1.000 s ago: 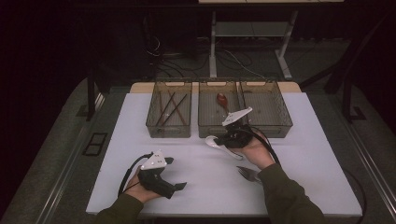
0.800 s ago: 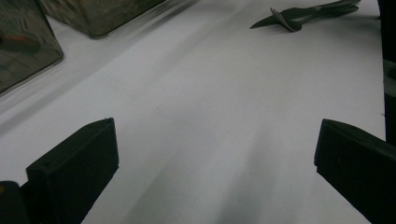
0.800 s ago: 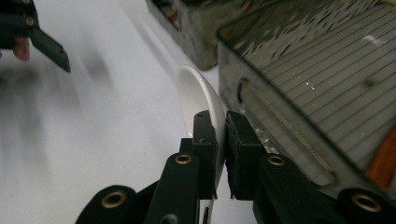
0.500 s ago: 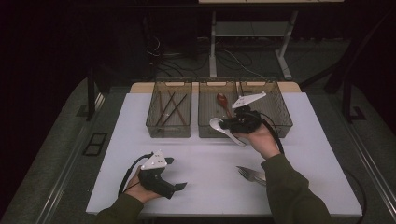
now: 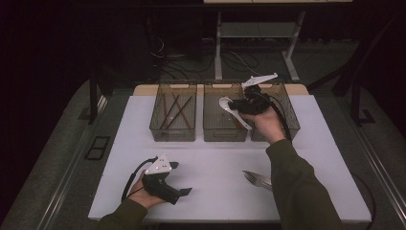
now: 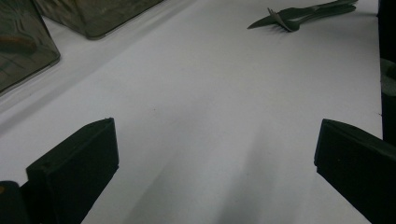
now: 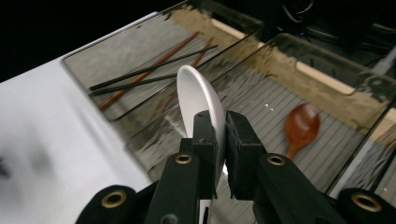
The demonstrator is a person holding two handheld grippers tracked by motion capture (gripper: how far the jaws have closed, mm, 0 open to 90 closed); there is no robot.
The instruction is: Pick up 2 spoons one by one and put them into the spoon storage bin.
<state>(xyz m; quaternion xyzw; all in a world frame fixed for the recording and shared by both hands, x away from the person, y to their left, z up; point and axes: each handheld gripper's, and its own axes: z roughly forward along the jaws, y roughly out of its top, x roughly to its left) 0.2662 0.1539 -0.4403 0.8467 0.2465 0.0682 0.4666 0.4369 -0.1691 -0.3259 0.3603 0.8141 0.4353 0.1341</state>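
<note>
Right gripper view, right gripper (image 7: 217,128) clamped on a white spoon (image 7: 198,100) above the middle bin (image 7: 261,100), left gripper (image 6: 215,154) wide open, low over the white counter (image 6: 201,93), forks (image 6: 299,14) beyond.

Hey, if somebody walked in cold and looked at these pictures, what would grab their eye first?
Most striking is the white spoon, pinched in the right claw and held above the middle bin, where a brown wooden spoon lies. The left bin holds chopsticks. A fork lies on the white table near the front edge, while the left claw rests open at front left.
</note>
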